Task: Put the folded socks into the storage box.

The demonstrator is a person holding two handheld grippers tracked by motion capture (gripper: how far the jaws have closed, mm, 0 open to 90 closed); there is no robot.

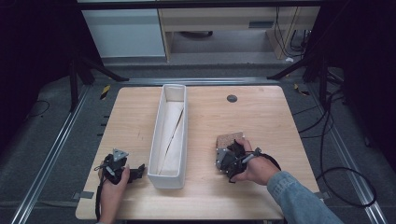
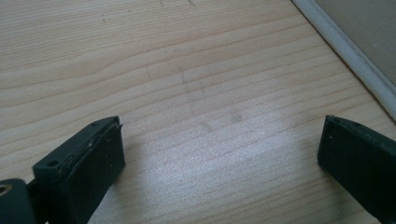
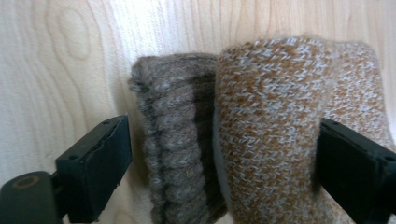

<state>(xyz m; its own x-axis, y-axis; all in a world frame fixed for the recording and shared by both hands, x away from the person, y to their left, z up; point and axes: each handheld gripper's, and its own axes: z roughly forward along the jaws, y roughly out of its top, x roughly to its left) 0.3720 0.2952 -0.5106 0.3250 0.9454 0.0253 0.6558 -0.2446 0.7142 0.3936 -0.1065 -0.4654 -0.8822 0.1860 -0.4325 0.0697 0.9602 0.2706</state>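
Right now the knitted sock (image 3: 261,135), brown-flecked with a grey ribbed cuff, lies on the wooden table (image 1: 261,116) right of centre, between the spread jaws of the right gripper (image 3: 224,158), not clamped. Left of it stands a long white bin (image 1: 170,135) holding pale folded sheets. Beside the bin's near end, the left gripper (image 2: 219,154) rests with jaws apart over bare wood
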